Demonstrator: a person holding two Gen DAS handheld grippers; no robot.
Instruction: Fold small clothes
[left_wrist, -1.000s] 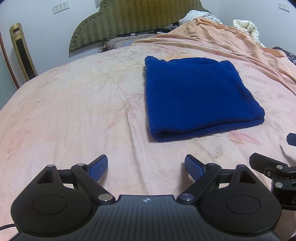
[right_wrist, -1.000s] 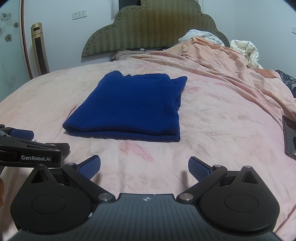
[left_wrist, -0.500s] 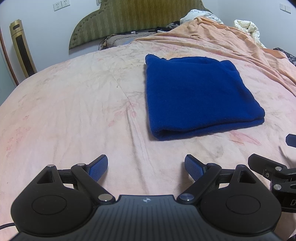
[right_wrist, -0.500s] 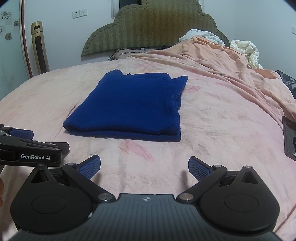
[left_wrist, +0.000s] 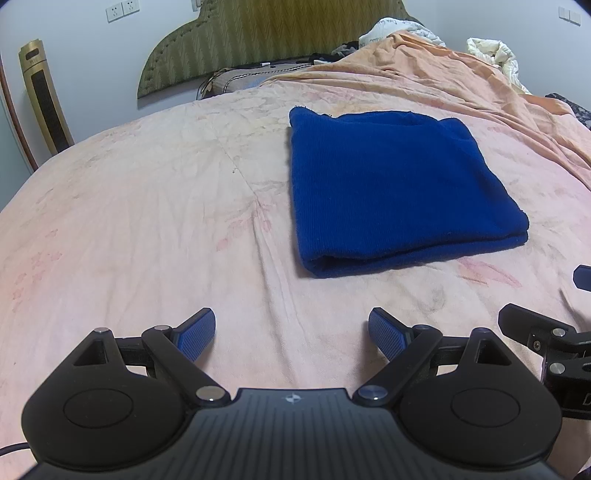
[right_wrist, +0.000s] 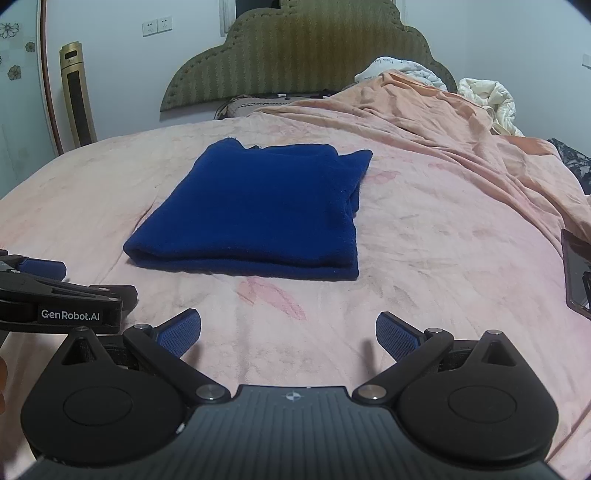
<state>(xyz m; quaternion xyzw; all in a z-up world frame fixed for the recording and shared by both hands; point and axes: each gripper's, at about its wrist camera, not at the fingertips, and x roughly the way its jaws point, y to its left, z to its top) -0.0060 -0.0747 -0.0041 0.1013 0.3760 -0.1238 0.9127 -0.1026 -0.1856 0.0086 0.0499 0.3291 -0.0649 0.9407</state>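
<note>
Folded garment (right_wrist: 258, 214) flat on bedsheet (right_wrist: 424, 258), ahead of both grippers and apart from them. Left gripper (left_wrist: 291, 332) beside right gripper (right_wrist: 288, 332), both over near sheet. Headboard (right_wrist: 295, 55) behind garment; bunched blanket (right_wrist: 443, 122) right of it; tower fan (right_wrist: 77, 92) far left.

Pink bedspread (left_wrist: 147, 221) — green headboard (right_wrist: 306, 59), gold tower fan (left_wrist: 46, 107) behind.

dark slab (right_wrist: 577, 275) cut off by right edge, can't tell what it is; right gripper (left_wrist: 546, 347) only partly in left view.
</note>
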